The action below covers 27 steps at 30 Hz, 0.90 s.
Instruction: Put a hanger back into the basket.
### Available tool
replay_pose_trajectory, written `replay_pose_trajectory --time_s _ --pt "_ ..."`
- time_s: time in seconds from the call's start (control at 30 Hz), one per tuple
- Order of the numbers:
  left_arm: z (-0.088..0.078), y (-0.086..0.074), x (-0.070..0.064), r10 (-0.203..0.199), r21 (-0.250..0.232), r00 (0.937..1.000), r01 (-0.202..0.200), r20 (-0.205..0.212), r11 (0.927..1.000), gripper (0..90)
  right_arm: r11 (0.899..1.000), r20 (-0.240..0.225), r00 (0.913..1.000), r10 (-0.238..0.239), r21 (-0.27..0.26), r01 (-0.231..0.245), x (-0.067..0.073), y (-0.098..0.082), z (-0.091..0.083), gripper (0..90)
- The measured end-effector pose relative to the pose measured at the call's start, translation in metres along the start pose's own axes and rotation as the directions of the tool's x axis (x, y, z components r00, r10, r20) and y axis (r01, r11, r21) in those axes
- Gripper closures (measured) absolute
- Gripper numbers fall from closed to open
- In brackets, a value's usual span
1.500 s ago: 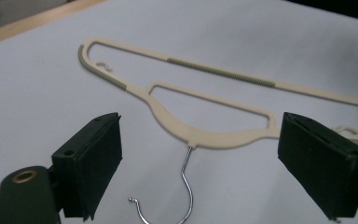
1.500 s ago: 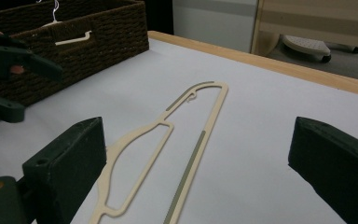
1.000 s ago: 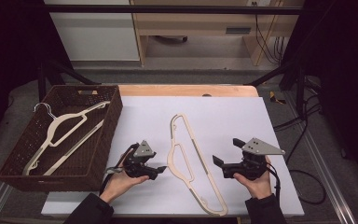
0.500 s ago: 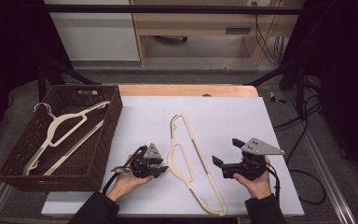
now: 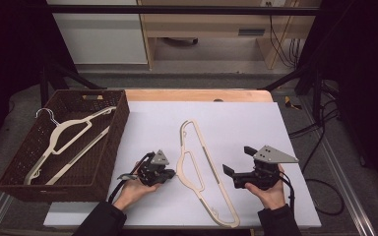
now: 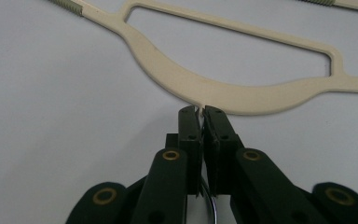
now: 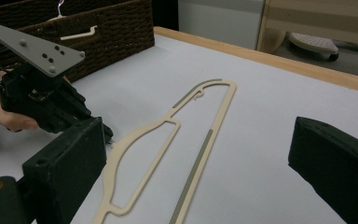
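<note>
Two hangers matter here, and the bigger setting comes first: a white table [image 5: 285, 147] with a dark wicker basket [image 5: 115, 147] at its left edge, in which one cream hanger with a metal hook [image 5: 61, 137] already lies. The second cream hanger [image 5: 202, 172] lies flat on the table between the two hands, well apart from the basket, its long bar running toward the person. The left gripper [image 5: 170, 173] sits just beside the curved neck of that hanger, and in the left gripper view its jaws have just been closing and now stand almost pressed together on the small stub [image 6: 199, 108] that sticks out of the neck's outer edge; the bite looks shallow, at the very tips. The right gripper [image 5: 228, 170] waits on the other side of the hanger with its jaws spread and nothing between them. To do this step well, I judge the pinch should be seated deeper before any lift, since so thin a hold could slip or let the flat frame swing. Raising slowly and keeping the hanger level would help, and the free gripper could steady the long bar.
</note>
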State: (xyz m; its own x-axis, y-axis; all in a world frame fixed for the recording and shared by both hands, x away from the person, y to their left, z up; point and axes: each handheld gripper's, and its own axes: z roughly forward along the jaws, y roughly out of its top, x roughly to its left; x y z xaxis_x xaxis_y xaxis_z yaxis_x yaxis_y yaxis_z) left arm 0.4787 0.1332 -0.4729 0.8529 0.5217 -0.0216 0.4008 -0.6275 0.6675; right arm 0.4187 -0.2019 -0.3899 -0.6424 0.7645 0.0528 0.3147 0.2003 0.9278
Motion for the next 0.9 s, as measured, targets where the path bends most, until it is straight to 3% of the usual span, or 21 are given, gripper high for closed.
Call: replay_pose_trajectory --time_s 0.2,0.53,0.67,0.8,0.83,0.9 --pt "0.0 0.0 -0.002 0.041 0.007 0.9991 -0.041 -0.007 0.9991 86.4 1.0 -0.006 1.0 0.001 0.005 -0.001 0.001 0.0 0.002 4.4" --pt "0.0 0.0 0.003 0.019 -0.002 0.9994 -0.019 0.028 0.9998 87.4 1.0 -0.021 0.9998 -0.007 0.011 0.007 0.004 0.0 0.006 4.7" --pt "-0.001 0.0 0.001 0.053 0.005 0.9984 -0.054 0.017 0.9986 87.9 1.0 -0.033 0.9994 -0.008 0.028 0.009 0.007 -0.002 0.012 5.3" --pt "-0.002 0.002 0.0 0.062 0.014 0.9977 -0.063 0.028 0.9979 88.5 0.999 -0.053 0.9985 -0.007 0.052 0.01 0.014 -0.006 0.022 6.6" --pt "-0.003 0.003 0.0 0.089 0.033 0.9956 -0.09 0.028 0.9954 88.6 0.998 -0.061 0.998 -0.015 0.062 0.019 0.016 -0.007 0.026 6.8" --pt "-0.005 0.005 -0.003 0.099 0.04 0.9948 -0.1 0.027 0.9942 88.7 0.997 -0.079 0.9967 -0.018 0.075 0.024 0.022 -0.009 0.032 7.5"
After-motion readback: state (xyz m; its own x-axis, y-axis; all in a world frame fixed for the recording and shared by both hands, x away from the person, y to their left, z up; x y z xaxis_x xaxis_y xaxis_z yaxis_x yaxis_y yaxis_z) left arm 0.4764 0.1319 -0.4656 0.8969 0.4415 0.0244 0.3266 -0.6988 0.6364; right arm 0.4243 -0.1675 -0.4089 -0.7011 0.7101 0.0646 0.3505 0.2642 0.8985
